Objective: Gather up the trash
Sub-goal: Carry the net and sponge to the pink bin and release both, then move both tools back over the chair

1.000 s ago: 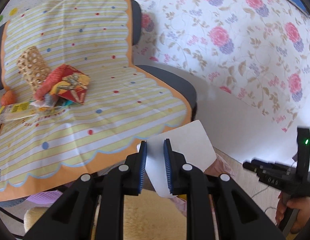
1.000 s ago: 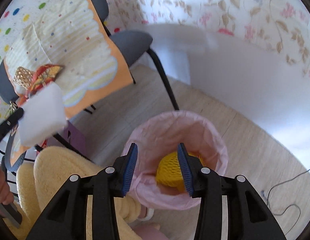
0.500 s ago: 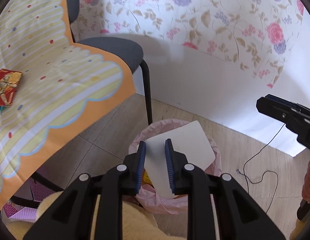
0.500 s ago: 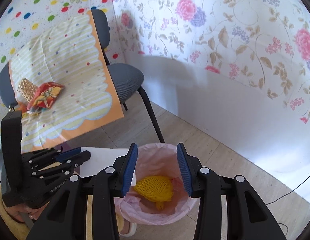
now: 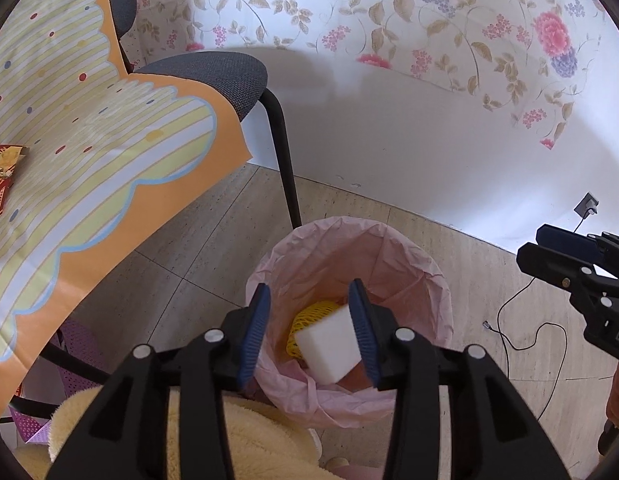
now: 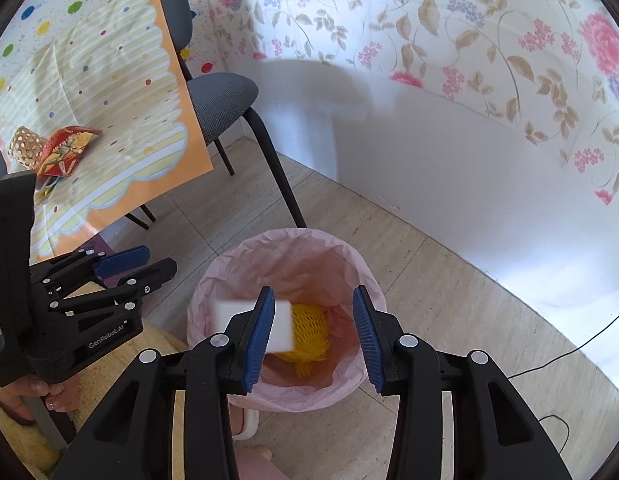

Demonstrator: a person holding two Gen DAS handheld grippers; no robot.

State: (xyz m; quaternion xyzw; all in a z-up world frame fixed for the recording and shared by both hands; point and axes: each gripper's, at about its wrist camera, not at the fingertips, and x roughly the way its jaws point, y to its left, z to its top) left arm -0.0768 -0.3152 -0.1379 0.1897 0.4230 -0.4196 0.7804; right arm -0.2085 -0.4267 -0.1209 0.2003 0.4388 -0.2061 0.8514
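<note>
I judge the job roughly half done, going by what lies where. The table, with its striped yellow cloth, stands far left, and it still carries trash: a red wrapper lying against a small woven basket, with more scraps just below them that I cannot make out. Those I still have to fetch.

Near the middle of the floor stands the bin with its pink liner, just beside the leg of the grey chair. A yellow foam net already lies at its bottom, so that piece is done.

My left claw hangs over the bin's near rim. Its jaws have just been opening and now stand apart. The white foam block is between them in my left view, leaning by the right pad, but the pads no longer press on it. In the right view it shows blurred over the bin's mouth, so I take it to be dropping in.

My right claw is over the bin too, jaws apart with nothing between them, free for the next piece.
</note>
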